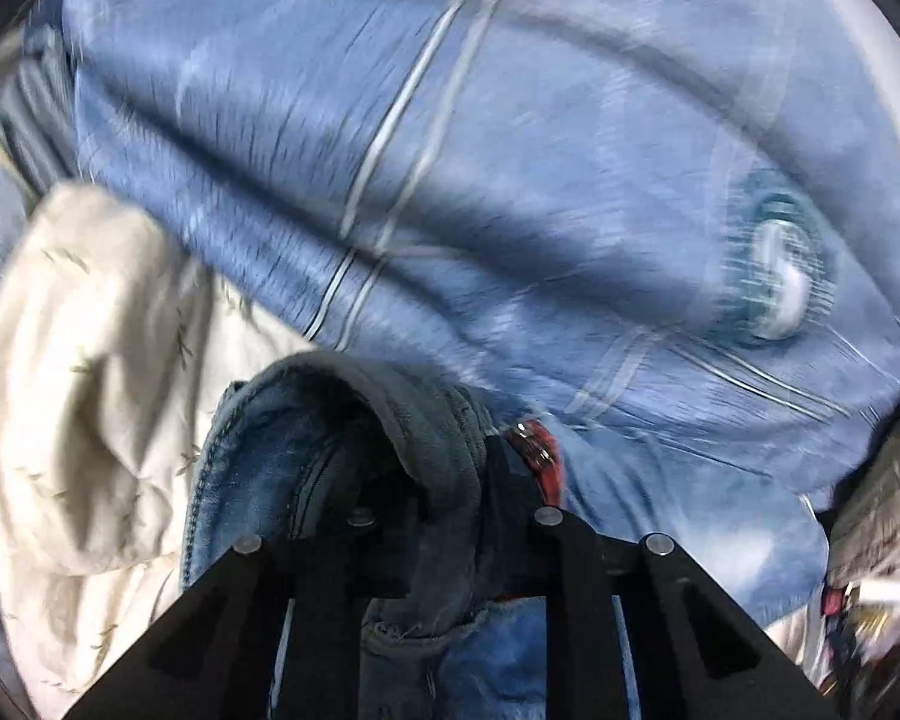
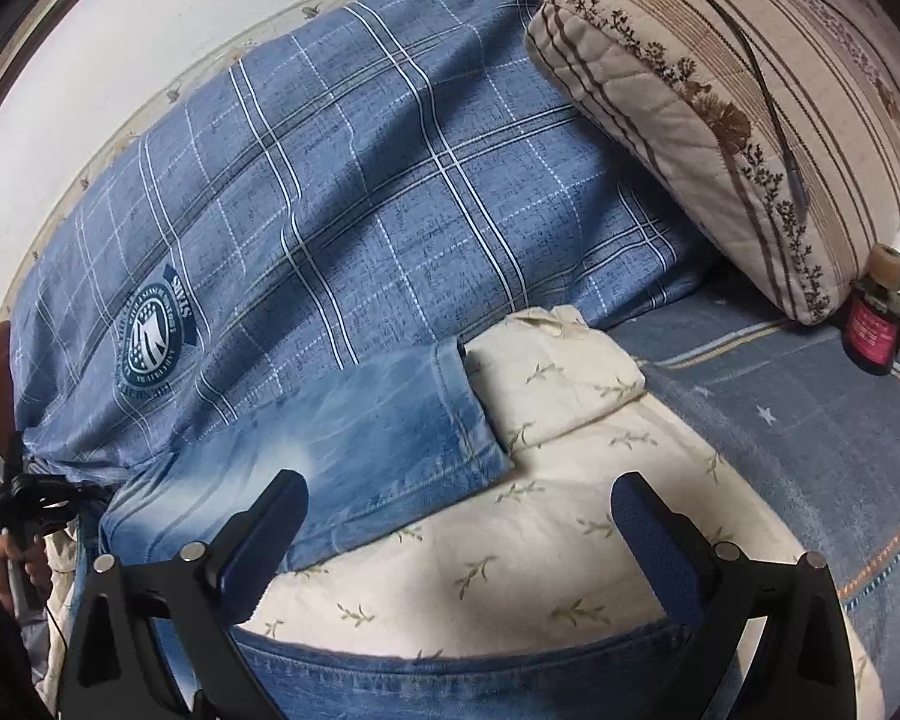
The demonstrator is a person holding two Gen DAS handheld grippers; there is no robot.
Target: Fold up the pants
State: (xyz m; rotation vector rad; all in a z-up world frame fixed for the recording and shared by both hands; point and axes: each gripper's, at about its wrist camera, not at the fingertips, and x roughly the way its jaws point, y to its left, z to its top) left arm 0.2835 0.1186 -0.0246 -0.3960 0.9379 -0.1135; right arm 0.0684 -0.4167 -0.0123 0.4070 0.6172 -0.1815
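Note:
The pants are blue jeans. In the left wrist view my left gripper [image 1: 450, 480] is shut on a bunched fold of the jeans [image 1: 330, 450], held up above the bed; this view is motion-blurred. In the right wrist view a jeans leg [image 2: 354, 444] lies flat on a cream leaf-print sheet [image 2: 540, 540], its hem near a folded corner of the sheet. More denim [image 2: 450, 684] runs along the bottom edge. My right gripper [image 2: 459, 531] is open and empty just above the sheet, its blue-padded fingers [image 2: 270, 534] wide apart.
A blue plaid quilt [image 2: 360, 180] with a round badge fills the back of the bed. A beige patterned cushion [image 2: 720, 90] with a black cable stands at the right. A small red bottle [image 2: 870, 330] sits by it. The left gripper [image 2: 24, 504] shows at the left edge.

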